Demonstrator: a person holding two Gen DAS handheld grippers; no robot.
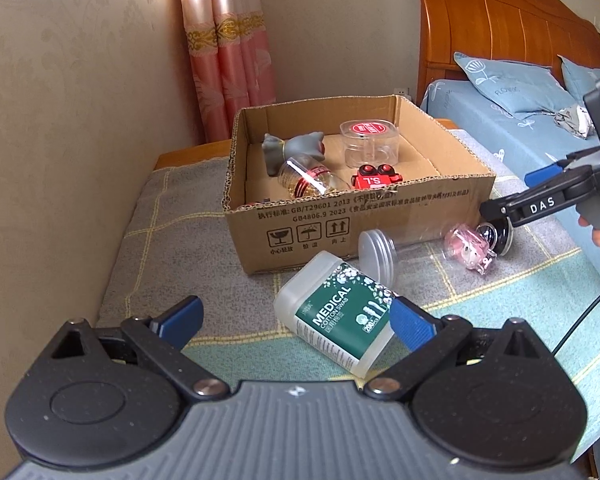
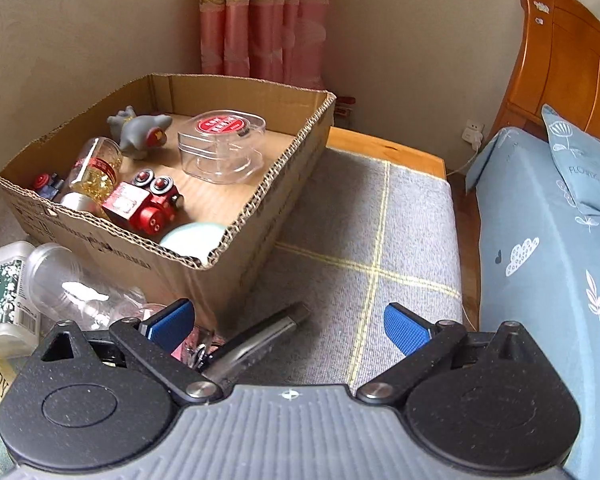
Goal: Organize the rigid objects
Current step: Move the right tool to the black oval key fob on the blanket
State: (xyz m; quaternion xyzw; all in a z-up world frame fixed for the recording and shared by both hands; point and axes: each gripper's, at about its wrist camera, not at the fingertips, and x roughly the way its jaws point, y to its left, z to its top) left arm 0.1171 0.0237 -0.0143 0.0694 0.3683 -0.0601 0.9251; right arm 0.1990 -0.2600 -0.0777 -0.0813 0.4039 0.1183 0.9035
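Cardboard box with its top open sits on the grey checked cloth of a low padded surface, in the far half of it, close to the wall and the pink curtain. Inside it lie a grey elephant figure at the far left, a clear lidded container with a red round label at the far right, a clear bottle of golden capsules on its side, a red toy engine near the front wall, a small red-and-dark toy in the left corner, and a pale round lid tucked into the near right corner.

Outside the box, just in front of its near wall, a clear plastic jar lies on its side. Beside it lies a white box of medical cotton swabs with a green label, also tipped over. To the right of the jar rests a small pink toy in clear plastic.

The left gripper hangs low over the swab box with its blue pads wide apart, the right pad overlapping the box's corner in this view. The right gripper is likewise spread open, holding nothing, above the cloth right of the box; a metal tool lies beneath it. A blue bed with a wooden headboard stands at the right.
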